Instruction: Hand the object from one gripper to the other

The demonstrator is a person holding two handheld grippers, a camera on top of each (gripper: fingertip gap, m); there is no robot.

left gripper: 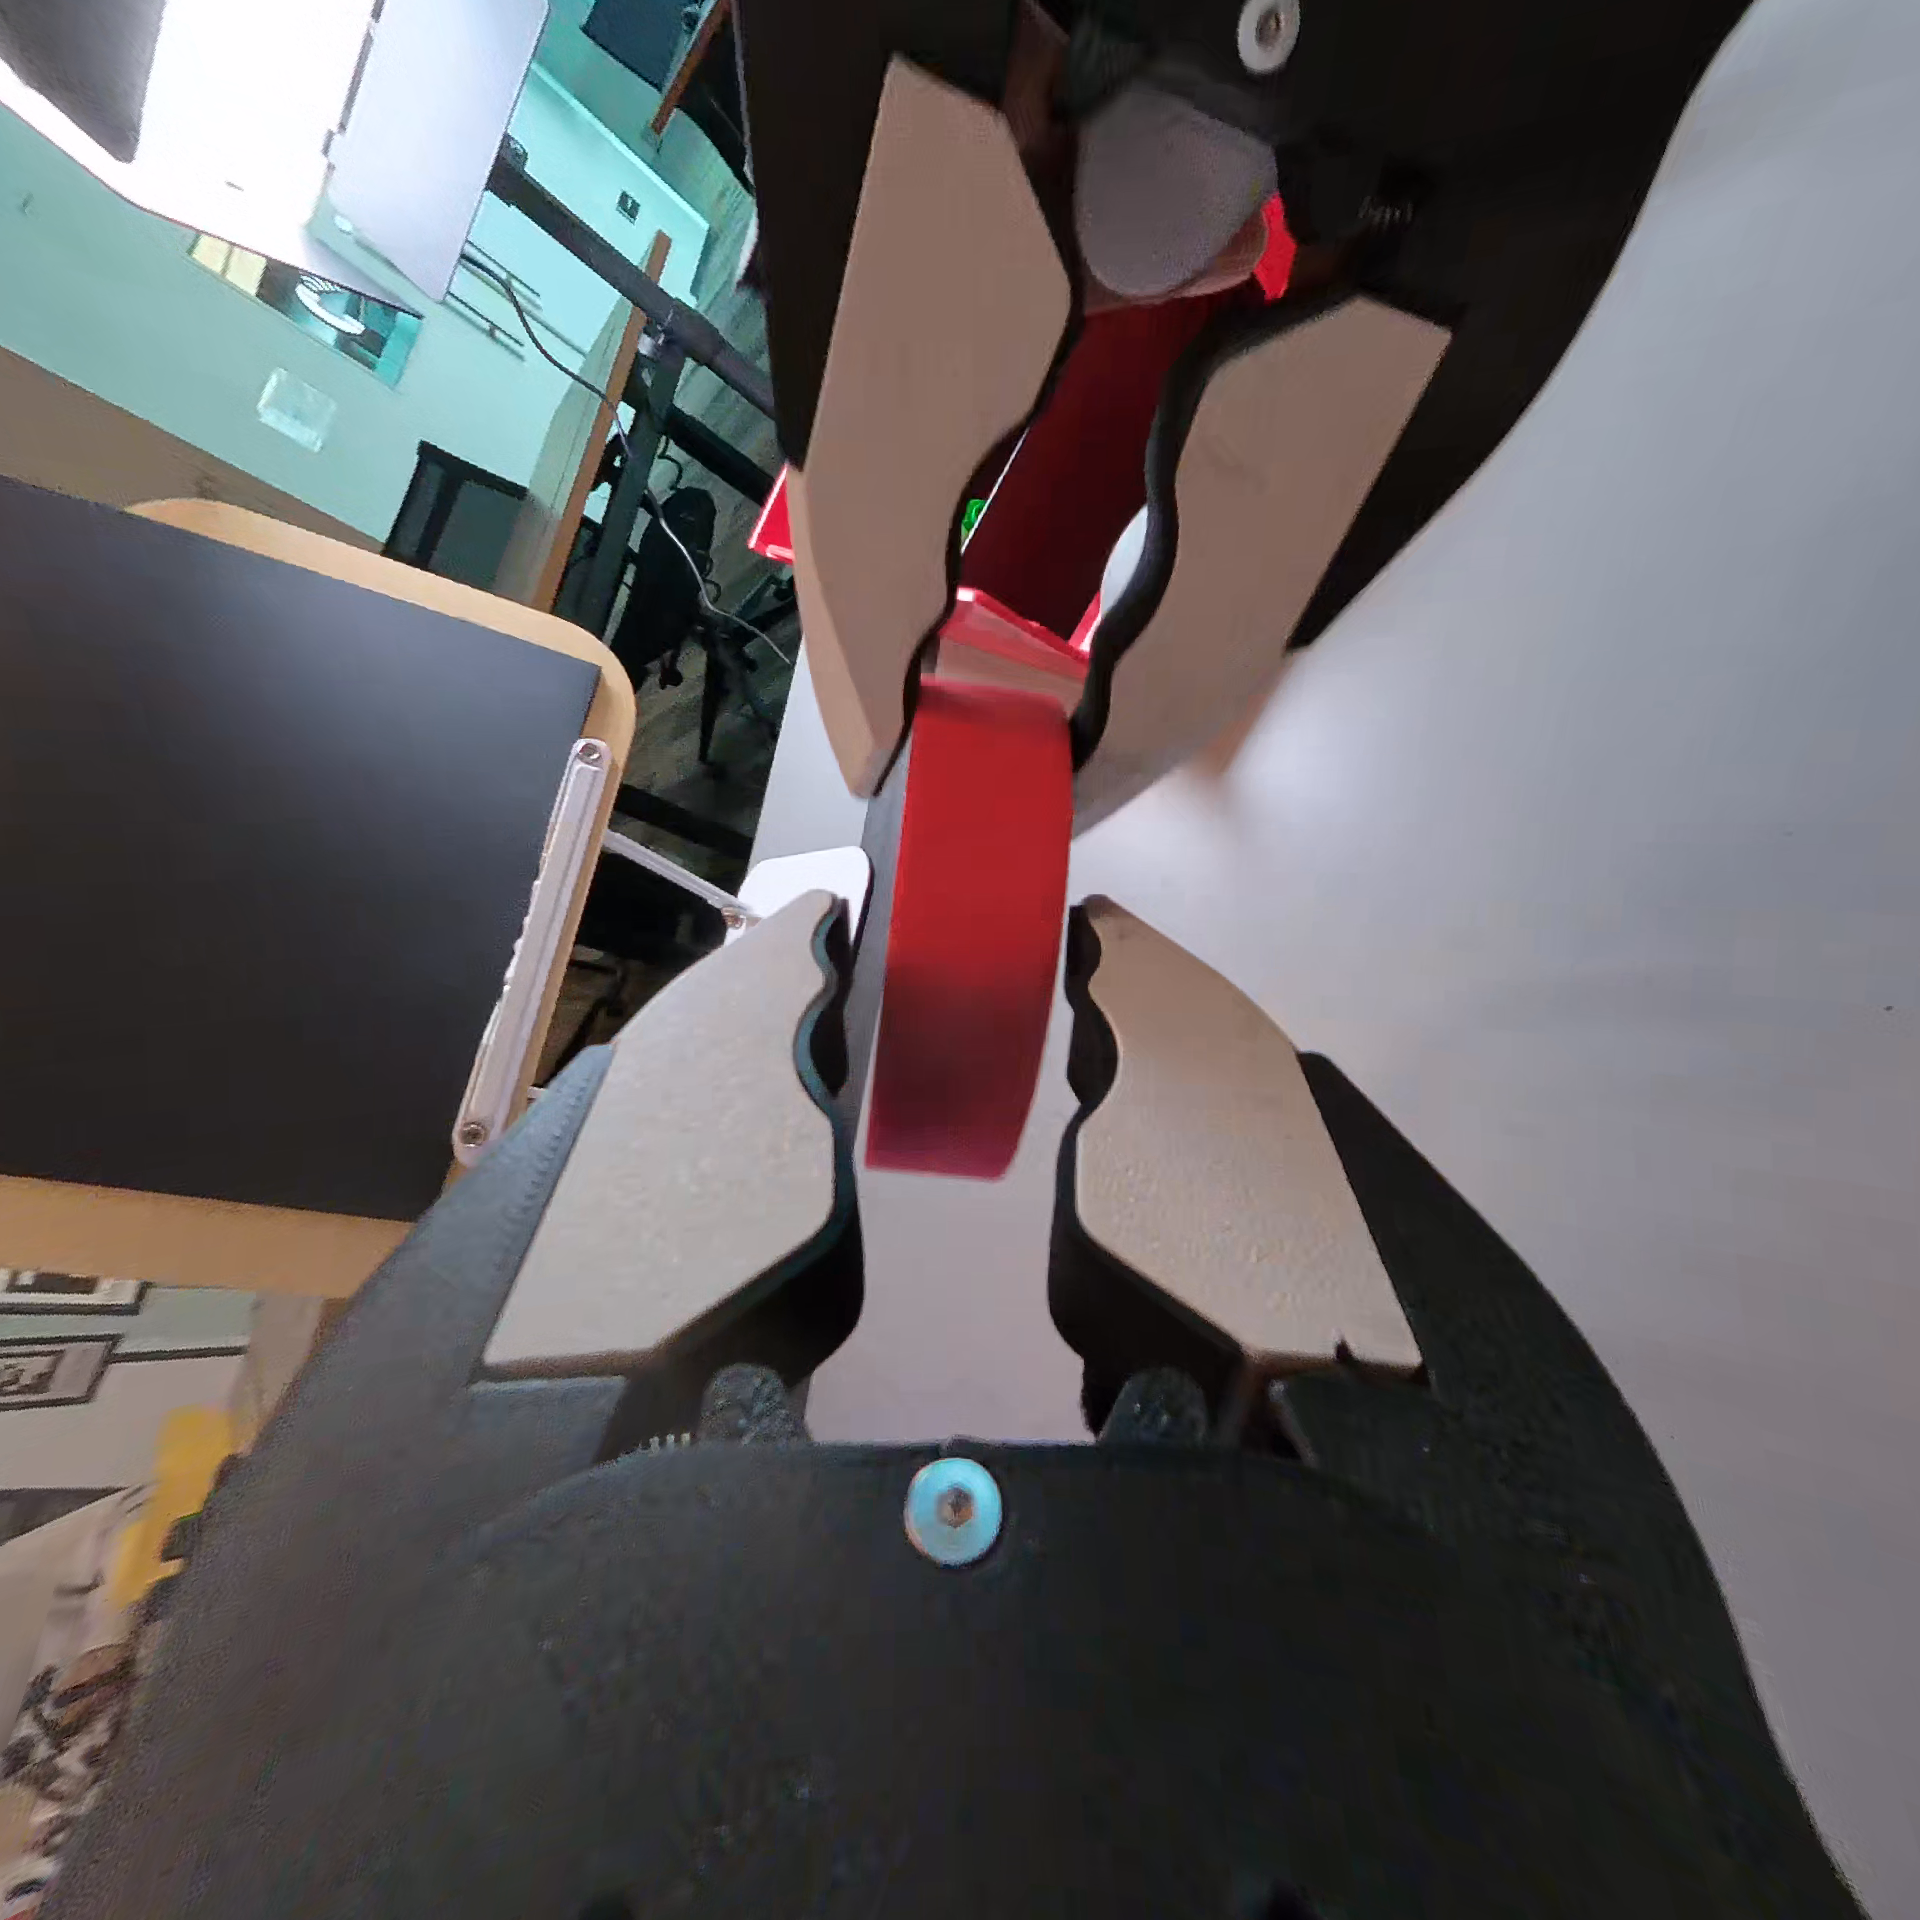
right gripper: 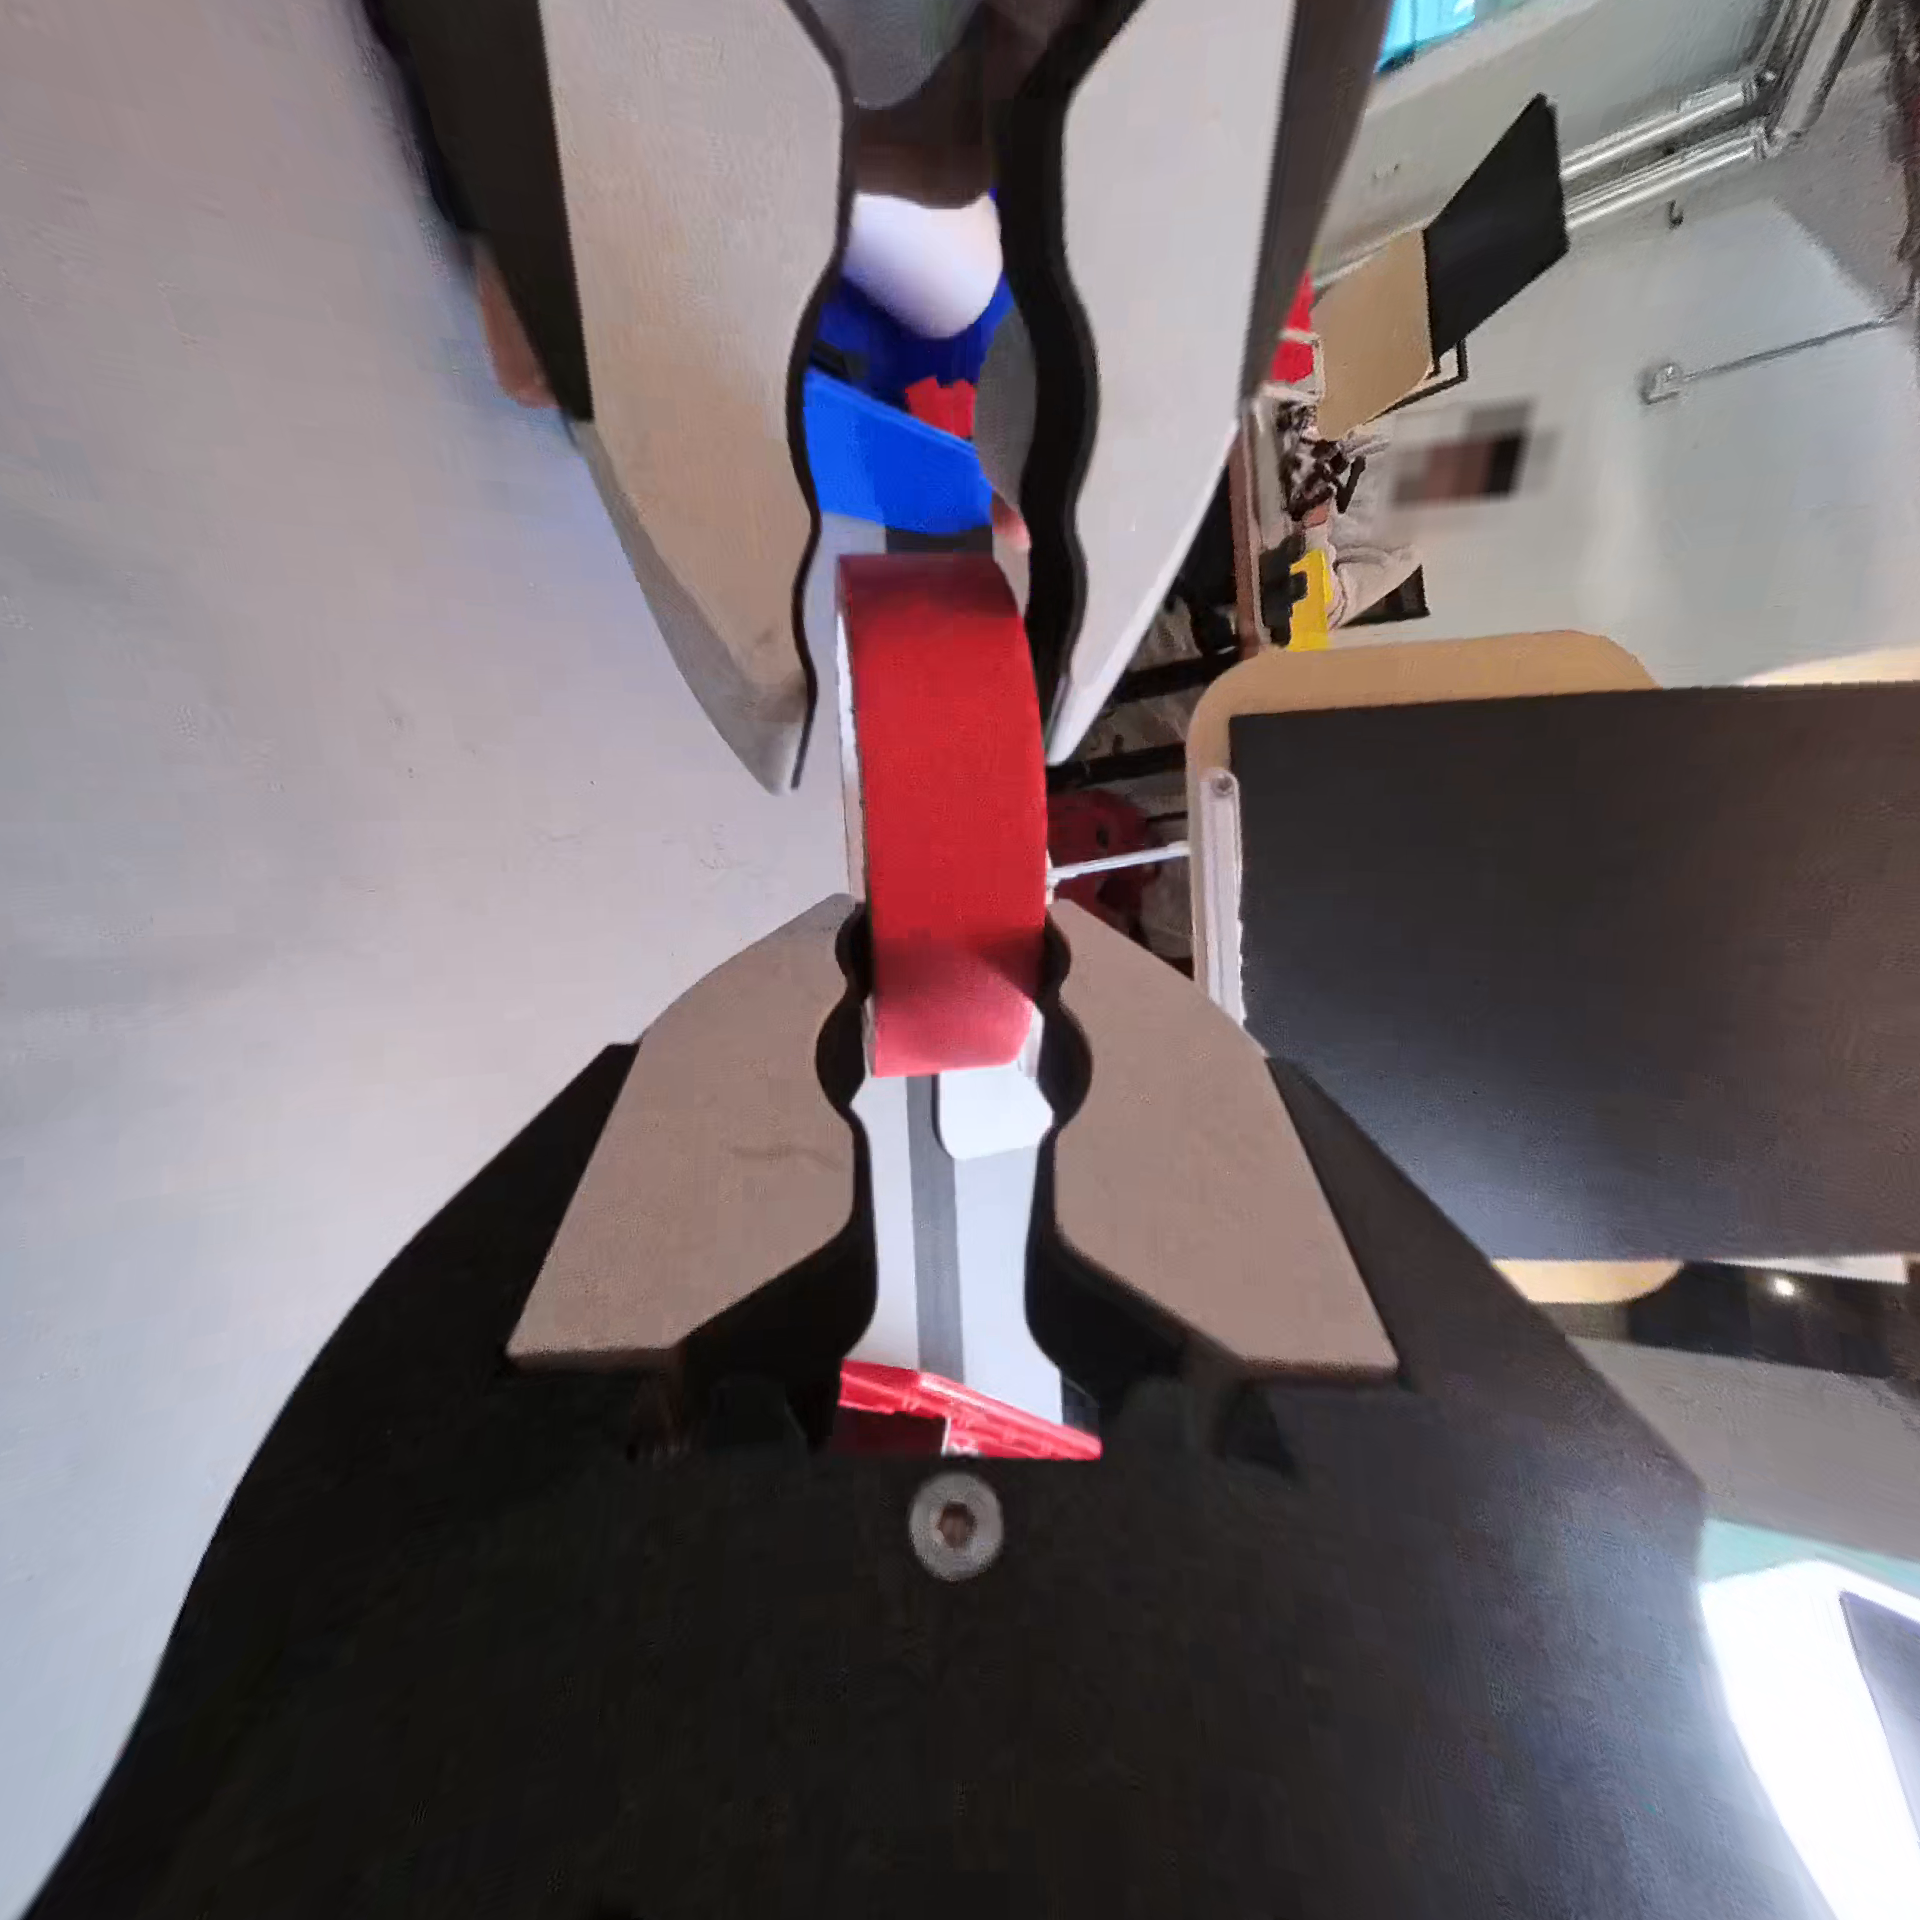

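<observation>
A roll of red tape [left gripper: 977, 987] stands on edge between the two grippers, which face each other tip to tip. In the right wrist view my right gripper [right gripper: 951, 925] is shut on the lower part of the red tape [right gripper: 945, 779], both fingers pressed against its sides. My left gripper [left gripper: 961, 914] is open; its fingers straddle the roll with a thin gap on at least one side. The right gripper [left gripper: 977, 748] shows at the top of the left wrist view, and the left gripper [right gripper: 920, 753] at the top of the right wrist view.
A white tabletop [left gripper: 1558, 935] lies to one side below the grippers. A black-topped table with a wooden rim [left gripper: 260, 831] stands beside it, also in the right wrist view [right gripper: 1558, 935]. A blue bin [right gripper: 883, 457] and a red crate [right gripper: 956, 1413] show between the fingers. Only a small space, under 4 cm, lies between the two pairs of fingers.
</observation>
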